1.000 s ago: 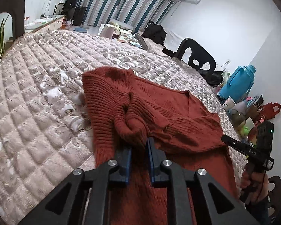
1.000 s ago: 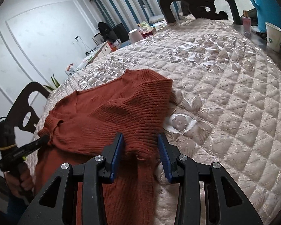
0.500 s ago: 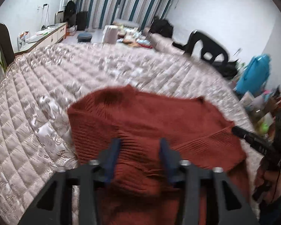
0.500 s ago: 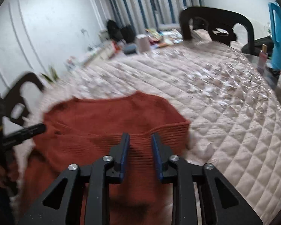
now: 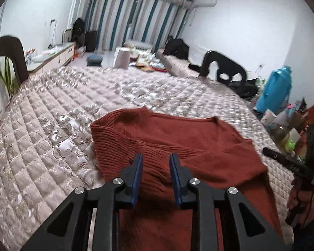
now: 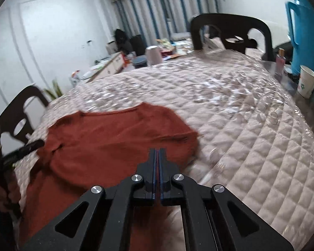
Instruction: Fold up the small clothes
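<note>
The rust-red sweater lies on the quilted worktop, its hem draped over the near edge. Left tool gapes wide above it; right tool is closed, empty.

This is a room in a home. A big table has a shiny quilted cover. Dark chairs stand around it. Striped curtains hang far back, near a low cabinet and a couch.

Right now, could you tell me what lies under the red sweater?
The red sweater lies on the quilted cover, which shows all around it. Whatever is beneath the cover is hidden.
</note>
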A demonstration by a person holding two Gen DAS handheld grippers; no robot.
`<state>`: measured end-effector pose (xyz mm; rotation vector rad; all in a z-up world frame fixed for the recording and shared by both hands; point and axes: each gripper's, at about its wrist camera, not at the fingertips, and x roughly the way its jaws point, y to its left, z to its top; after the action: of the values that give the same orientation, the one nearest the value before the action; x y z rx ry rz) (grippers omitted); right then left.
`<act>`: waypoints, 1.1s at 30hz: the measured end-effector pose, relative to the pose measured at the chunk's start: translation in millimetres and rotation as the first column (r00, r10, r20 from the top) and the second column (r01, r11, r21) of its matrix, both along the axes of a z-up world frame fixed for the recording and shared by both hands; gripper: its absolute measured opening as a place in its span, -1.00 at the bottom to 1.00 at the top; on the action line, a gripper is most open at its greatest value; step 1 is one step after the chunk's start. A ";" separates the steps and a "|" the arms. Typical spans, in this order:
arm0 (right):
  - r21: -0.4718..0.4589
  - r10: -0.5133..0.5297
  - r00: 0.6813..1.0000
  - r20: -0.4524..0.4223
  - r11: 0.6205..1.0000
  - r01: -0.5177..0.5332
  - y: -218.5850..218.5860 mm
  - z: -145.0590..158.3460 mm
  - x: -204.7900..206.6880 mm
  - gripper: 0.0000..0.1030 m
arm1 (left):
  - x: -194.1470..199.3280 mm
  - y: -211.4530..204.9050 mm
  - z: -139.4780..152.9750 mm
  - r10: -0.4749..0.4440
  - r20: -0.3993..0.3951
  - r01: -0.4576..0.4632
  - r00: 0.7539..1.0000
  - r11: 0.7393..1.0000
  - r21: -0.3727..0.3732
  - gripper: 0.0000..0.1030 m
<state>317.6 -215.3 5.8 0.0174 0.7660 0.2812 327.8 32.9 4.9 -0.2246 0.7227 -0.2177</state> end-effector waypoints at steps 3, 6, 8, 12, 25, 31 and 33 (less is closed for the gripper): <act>-0.062 0.036 0.998 -0.047 0.997 -0.039 8.4 -15.3 -4.2 -0.98 | -10.0 -8.1 -3.7 -0.038 -0.002 0.038 0.999 0.999 0.027 -0.44; -0.054 0.034 0.996 -0.080 0.998 -0.038 0.1 -28.3 -2.5 -0.98 | 2.4 -10.4 -31.6 -0.030 -0.126 0.038 0.992 0.997 0.065 -0.44; -0.044 0.009 0.995 -0.097 0.999 -0.014 -3.4 -24.6 -3.1 -0.97 | 1.7 -1.6 -25.0 -0.021 -0.110 0.023 0.994 1.000 0.020 -0.44; -0.061 0.022 0.997 -0.074 0.998 -0.027 -0.9 -13.9 -17.8 -0.91 | -7.6 -1.3 -23.1 -0.027 -0.122 0.033 0.992 0.998 0.049 -0.44; 0.003 0.063 0.995 -0.072 0.998 -0.063 -8.6 -3.9 -89.5 -0.43 | -90.1 16.2 -6.1 -0.043 -0.106 0.043 0.993 0.999 0.003 -0.25; 0.060 0.114 0.992 -0.063 0.992 -0.110 -0.7 1.4 -133.1 -0.33 | -130.3 10.0 -0.2 -0.072 -0.090 0.073 0.993 0.997 0.007 -0.14; 0.077 0.130 0.990 -0.053 0.989 -0.126 1.0 4.9 -146.8 -0.33 | -143.7 7.9 1.2 -0.084 -0.081 0.085 0.993 0.996 0.010 -0.13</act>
<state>170.8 -214.3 10.7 0.0456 0.8153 0.4327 184.1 40.8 6.1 -0.1909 0.8147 -0.2852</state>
